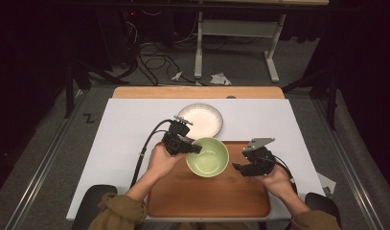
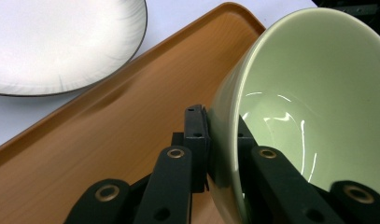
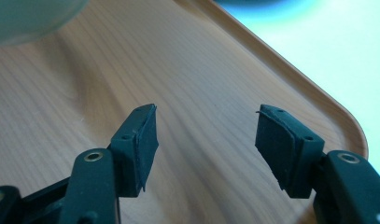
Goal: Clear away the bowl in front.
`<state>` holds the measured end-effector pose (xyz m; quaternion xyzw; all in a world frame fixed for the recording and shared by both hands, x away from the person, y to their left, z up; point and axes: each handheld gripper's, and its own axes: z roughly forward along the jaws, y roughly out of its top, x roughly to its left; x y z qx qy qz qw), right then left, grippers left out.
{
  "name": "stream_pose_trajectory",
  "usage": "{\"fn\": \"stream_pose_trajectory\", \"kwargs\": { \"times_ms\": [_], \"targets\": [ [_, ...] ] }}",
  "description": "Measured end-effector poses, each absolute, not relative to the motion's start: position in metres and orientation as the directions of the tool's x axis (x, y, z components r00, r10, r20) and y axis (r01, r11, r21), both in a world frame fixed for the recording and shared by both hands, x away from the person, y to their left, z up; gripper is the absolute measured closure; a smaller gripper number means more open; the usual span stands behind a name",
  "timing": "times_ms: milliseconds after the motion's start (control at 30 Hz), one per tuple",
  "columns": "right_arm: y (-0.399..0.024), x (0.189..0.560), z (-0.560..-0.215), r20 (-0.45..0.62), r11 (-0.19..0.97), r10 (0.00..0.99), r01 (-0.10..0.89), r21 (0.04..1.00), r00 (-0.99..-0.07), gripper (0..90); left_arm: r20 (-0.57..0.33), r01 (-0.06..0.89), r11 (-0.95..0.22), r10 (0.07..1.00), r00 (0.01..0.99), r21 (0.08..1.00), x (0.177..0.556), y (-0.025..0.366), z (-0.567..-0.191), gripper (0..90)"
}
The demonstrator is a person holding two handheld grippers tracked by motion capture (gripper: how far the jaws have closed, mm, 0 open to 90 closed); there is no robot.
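- A person is sitting at a table, and a white sheet [image 1: 125, 143] is covering most of the table top.
- A brown wooden tray [image 1: 207, 196] is lying on the sheet, close to the person.
- A light green bowl [image 1: 208, 157] is sitting over the far part of the tray, near the middle.
- The left gripper [image 1: 191, 148] is pinching the bowl's left rim. In the left gripper view, one jaw is pressing on the outside of the green bowl [image 2: 318, 93] and the other jaw is inside it.
- In that same view the bowl is looking tipped, and I cannot tell if its bottom is touching the tray [image 2: 108, 140].
- The person's left hand [image 1: 160, 162] is holding that gripper, and a black cable [image 1: 143, 151] is trailing back from it over the sheet.
- The right gripper [image 1: 241, 167] is hovering over the right side of the tray, just beside the bowl but not touching it.
- Its jaws are spread wide apart with nothing between them. The right gripper view is showing bare wood of the tray [image 3: 201, 84] in the gap.
- The person's right hand [image 1: 278, 179] is holding this gripper.
- A white plate [image 1: 202, 119] with a dark rim is lying on the sheet just behind the tray and the bowl.
- In the left gripper view, the plate [image 2: 61, 42] is sitting off the tray, past its edge.
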<state>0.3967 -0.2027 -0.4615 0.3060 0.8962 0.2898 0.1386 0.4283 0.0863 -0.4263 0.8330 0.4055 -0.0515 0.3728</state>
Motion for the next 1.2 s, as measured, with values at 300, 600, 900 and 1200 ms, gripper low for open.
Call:
{"fn": "stream_pose_trajectory", "kwargs": {
  "times_ms": [300,600,900,1200],
  "targets": [
    [-0.203,0.397,-0.461,-0.071,0.644,0.629,0.467,0.606,-0.774,39.1,-0.381,0.721,-0.412,0.645,0.663,0.557,0.427,0.083,-0.437,82.9],
    [-0.203,0.397,-0.461,-0.072,0.645,0.629,0.468,0.604,-0.774,39.1,-0.381,0.733,-0.425,0.653,0.655,0.531,0.427,0.078,-0.451,82.9],
    [-0.202,0.397,-0.462,-0.072,0.644,0.628,0.467,0.606,-0.775,39.0,-0.386,0.74,-0.44,0.651,0.653,0.509,0.428,0.07,-0.461,82.8],
    [-0.203,0.397,-0.462,-0.068,0.642,0.63,0.47,0.606,-0.774,39.0,-0.383,0.745,-0.438,0.66,0.646,0.503,0.431,0.068,-0.467,82.8]
  ]
}}
